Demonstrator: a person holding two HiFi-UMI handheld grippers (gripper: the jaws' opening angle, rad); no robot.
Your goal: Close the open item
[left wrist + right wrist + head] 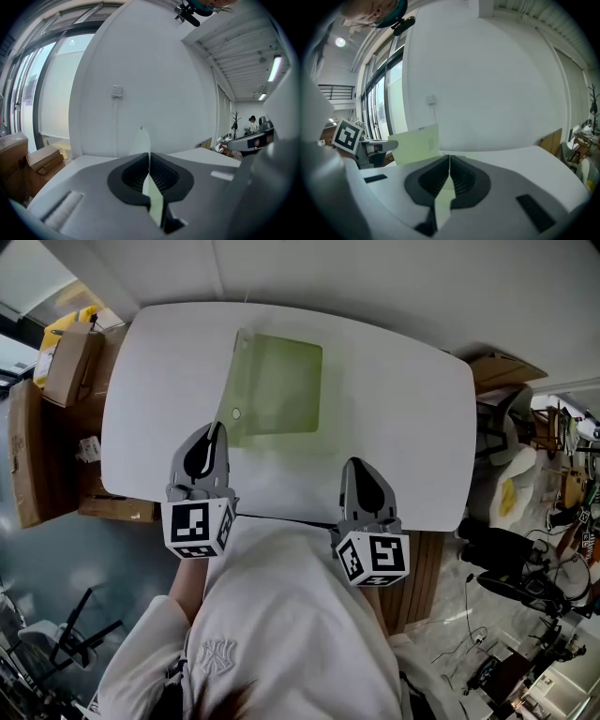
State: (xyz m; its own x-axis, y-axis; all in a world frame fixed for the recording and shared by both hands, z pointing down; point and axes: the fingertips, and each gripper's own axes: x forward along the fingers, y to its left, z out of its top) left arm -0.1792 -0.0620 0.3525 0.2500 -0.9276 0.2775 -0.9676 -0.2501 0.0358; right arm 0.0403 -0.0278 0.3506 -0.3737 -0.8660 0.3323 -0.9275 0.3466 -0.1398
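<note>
A pale green folder point(281, 381) lies open on the white table point(403, 427). Its left cover point(230, 390) stands raised and tilted. My left gripper point(217, 432) is shut on that cover's near edge. In the left gripper view the cover point(140, 140) shows edge-on as a thin green sheet pinched between the jaws of the left gripper point(149, 157). My right gripper point(354, 468) rests over bare table to the right of the folder, jaws shut, apart from it. The right gripper view shows its tips point(449, 159) meeting, with the raised cover point(417, 143) and the left gripper point(370, 147) off to the left.
Cardboard boxes point(66, 362) stand beside the table's left end. Chairs and clutter point(511, 437) crowd its right end. A white wall point(140, 70) rises behind the table's far edge. A person's white sleeve and torso fill the near foreground point(281, 615).
</note>
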